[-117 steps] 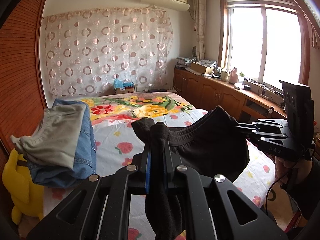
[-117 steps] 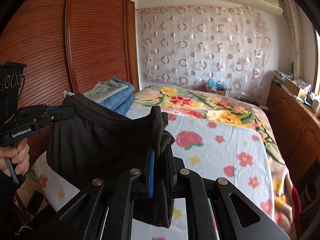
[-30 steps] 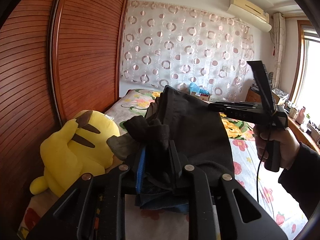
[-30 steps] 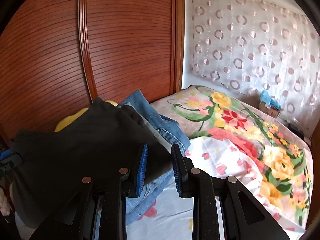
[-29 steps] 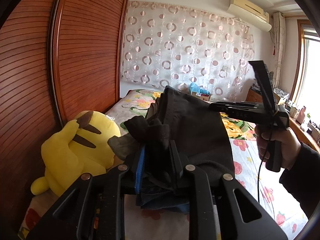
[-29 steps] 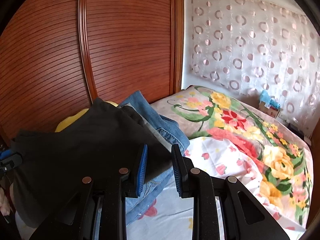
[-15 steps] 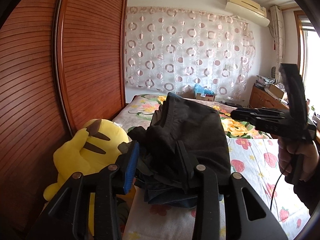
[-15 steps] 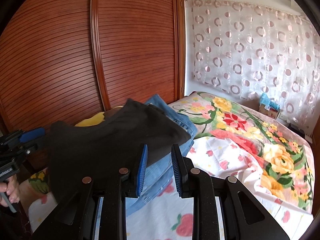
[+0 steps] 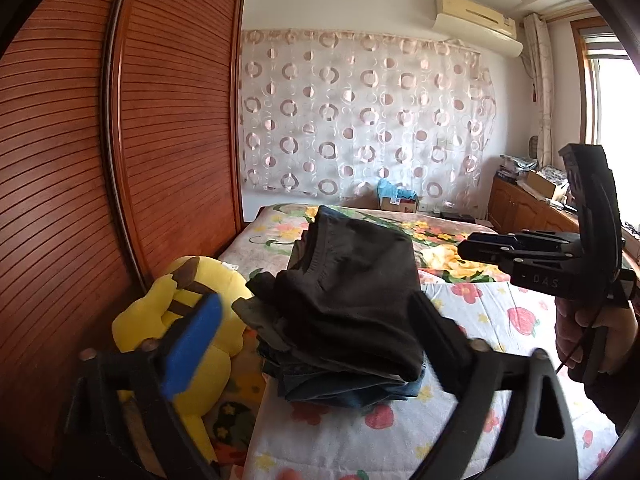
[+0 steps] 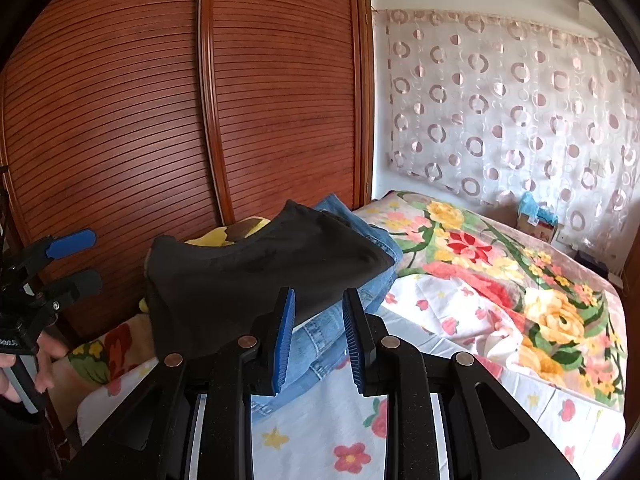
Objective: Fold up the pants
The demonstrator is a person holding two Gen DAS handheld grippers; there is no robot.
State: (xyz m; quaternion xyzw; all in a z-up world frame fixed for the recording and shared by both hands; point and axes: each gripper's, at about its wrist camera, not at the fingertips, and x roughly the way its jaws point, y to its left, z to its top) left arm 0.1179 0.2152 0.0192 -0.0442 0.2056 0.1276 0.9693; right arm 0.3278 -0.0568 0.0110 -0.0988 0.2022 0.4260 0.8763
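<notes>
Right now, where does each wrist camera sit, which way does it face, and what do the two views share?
Left wrist: behind the open left gripper, facing the black pants on the stack, the yellow plush and the curtain; the right gripper and right hand show.
Right wrist: behind the open right gripper, facing the pants, jeans and wardrobe; the left gripper shows.
Shared: pants, jeans, plush, wardrobe, curtain, bed.

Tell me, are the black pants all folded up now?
Pretty much! The black pants are folded and lying on top of the jeans pile on the bed. The left claw and right claw are both open, holding nothing. All that seems left is pulling both claws away.
</notes>
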